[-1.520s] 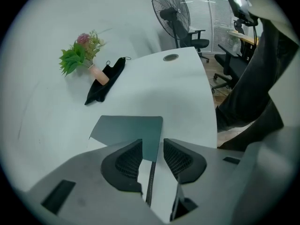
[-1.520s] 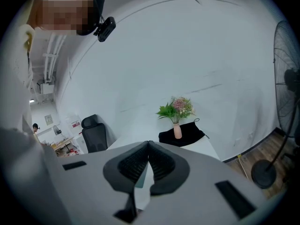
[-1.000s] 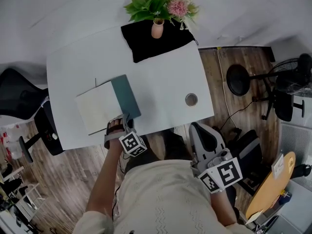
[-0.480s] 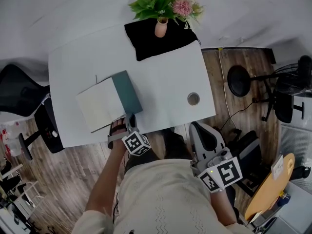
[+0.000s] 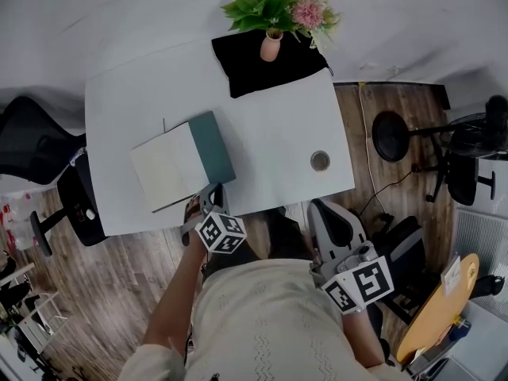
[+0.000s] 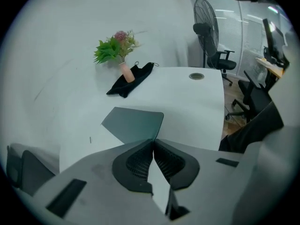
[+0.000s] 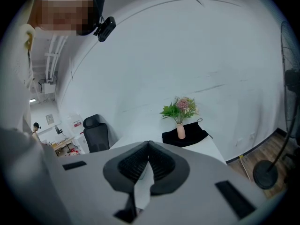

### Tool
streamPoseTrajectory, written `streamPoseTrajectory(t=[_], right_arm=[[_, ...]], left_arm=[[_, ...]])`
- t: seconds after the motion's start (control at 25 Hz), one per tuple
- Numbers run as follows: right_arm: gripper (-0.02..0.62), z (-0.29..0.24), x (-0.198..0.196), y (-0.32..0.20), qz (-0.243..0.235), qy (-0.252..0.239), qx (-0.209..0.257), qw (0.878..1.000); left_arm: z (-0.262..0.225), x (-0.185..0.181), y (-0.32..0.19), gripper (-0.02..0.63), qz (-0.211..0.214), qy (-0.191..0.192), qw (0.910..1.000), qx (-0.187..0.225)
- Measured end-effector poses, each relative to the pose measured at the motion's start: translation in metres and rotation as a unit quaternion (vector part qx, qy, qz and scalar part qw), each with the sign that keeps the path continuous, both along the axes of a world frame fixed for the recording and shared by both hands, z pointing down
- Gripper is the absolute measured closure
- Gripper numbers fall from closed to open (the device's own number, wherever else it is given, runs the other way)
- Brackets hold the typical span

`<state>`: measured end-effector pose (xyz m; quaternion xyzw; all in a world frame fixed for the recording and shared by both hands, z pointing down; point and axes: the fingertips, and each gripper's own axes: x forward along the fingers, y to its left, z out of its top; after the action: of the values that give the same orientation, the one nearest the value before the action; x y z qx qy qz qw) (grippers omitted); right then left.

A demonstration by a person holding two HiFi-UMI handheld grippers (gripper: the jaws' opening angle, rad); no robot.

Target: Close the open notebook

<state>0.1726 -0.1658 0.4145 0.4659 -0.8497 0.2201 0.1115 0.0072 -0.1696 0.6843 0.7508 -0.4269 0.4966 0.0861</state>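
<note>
The notebook (image 5: 171,173) lies open on the white desk (image 5: 270,141): cream pages on the left, teal cover (image 5: 211,147) spread flat to the right. In the left gripper view only the teal cover (image 6: 133,122) shows, just beyond the jaw tips. My left gripper (image 5: 208,200) is at the desk's near edge by the notebook's near right corner, shut, with nothing visible between its pads. My right gripper (image 5: 325,213) is held off the desk to the right, over the floor, also shut and empty (image 7: 149,145).
A pink vase of flowers (image 5: 272,46) stands on a black cloth (image 5: 270,68) at the desk's far side. A round cable grommet (image 5: 320,161) sits near the right edge. Office chairs (image 5: 48,157) stand left, a fan (image 5: 476,133) and a second chair (image 5: 397,236) right.
My left gripper has drawn back a little from the notebook's near corner toward the desk edge. The notebook lies as before. The right gripper has not moved.
</note>
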Motion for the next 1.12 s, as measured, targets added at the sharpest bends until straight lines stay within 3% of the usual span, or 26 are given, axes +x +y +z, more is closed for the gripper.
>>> streamPoseTrajectory(t=[0.2, 0.56, 0.8, 1.12], right_arm=[[0.594, -0.001, -0.007, 0.004, -0.002, 0.000, 0.004, 1.000], [0.594, -0.005, -0.023, 0.012, -0.008, 0.000, 0.009, 1.000], [0.594, -0.004, -0.037, 0.016, -0.018, 0.000, 0.010, 1.000], [0.594, -0.006, -0.060, 0.022, -0.035, 0.003, 0.016, 0.999]], left_arm=[[-0.009, -0.004, 0.001, 0.591, -0.037, 0.057, 0.9977, -0.003], [-0.024, -0.013, 0.006, 0.591, -0.049, 0.105, 0.9930, 0.022], [-0.033, -0.021, 0.009, 0.591, -0.073, 0.151, 0.9853, 0.034], [-0.043, -0.033, 0.016, 0.591, -0.088, 0.179, 0.9784, 0.055]])
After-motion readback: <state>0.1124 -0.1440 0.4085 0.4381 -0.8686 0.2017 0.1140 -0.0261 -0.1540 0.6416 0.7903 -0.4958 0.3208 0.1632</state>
